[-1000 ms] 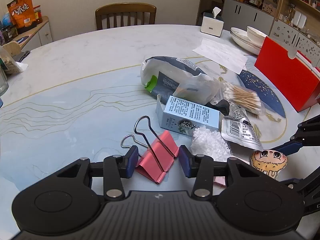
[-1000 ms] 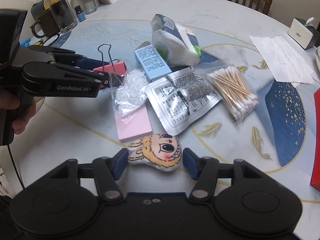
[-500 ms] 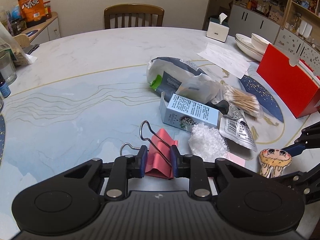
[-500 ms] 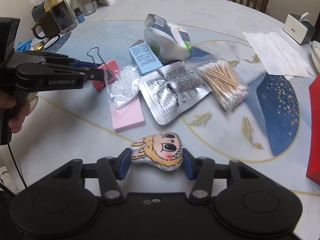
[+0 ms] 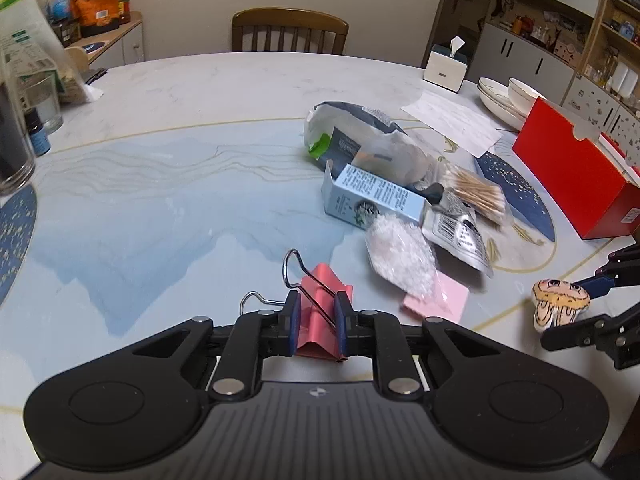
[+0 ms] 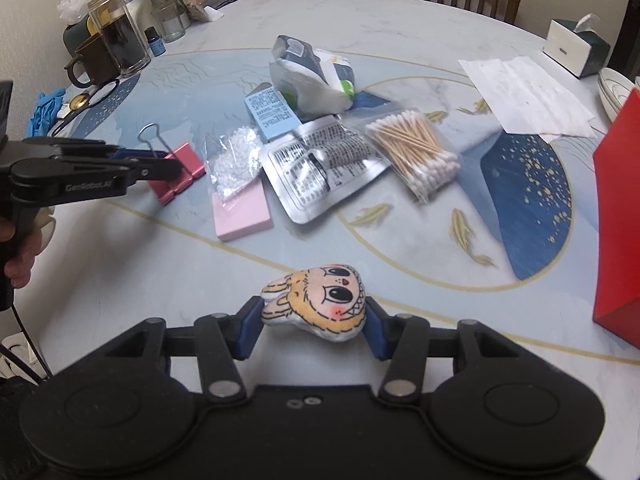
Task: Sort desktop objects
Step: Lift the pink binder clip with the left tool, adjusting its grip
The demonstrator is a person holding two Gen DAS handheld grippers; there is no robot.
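Both tools are loaded; the step in hand looks like the pick-up stage of sorting, with two items taken from the pile at once.

The left gripper (image 5: 316,320) has its jaws closing on the pink clip (image 5: 320,312), and the blue pads already press its flanks. The clip sits at lower centre of the left view, its wire handles pointing up and left. In the right view it shows at middle left, apparently just off the table (image 6: 120,280).

The right gripper (image 6: 312,330) pinches the plush (image 6: 316,304) between its pads, at lower centre of its view.

Judgement: each item now has to go to its place. No bin is identified; the red box (image 6: 618,240) at the right edge is a possible target, unconfirmed. The clip's smooth sides may slip if the squeeze is light.

Remaining clutter, centre frame: bead bag (image 6: 234,164) lying on a pink pad (image 6: 244,216), foil pack (image 6: 320,168), swabs (image 6: 416,148), blue carton (image 6: 272,112), white pouch (image 6: 312,76). These lie between the two tools, so a path across would pass over them. Glassware and a mug (image 6: 92,64) stand at upper left, near the left tool.
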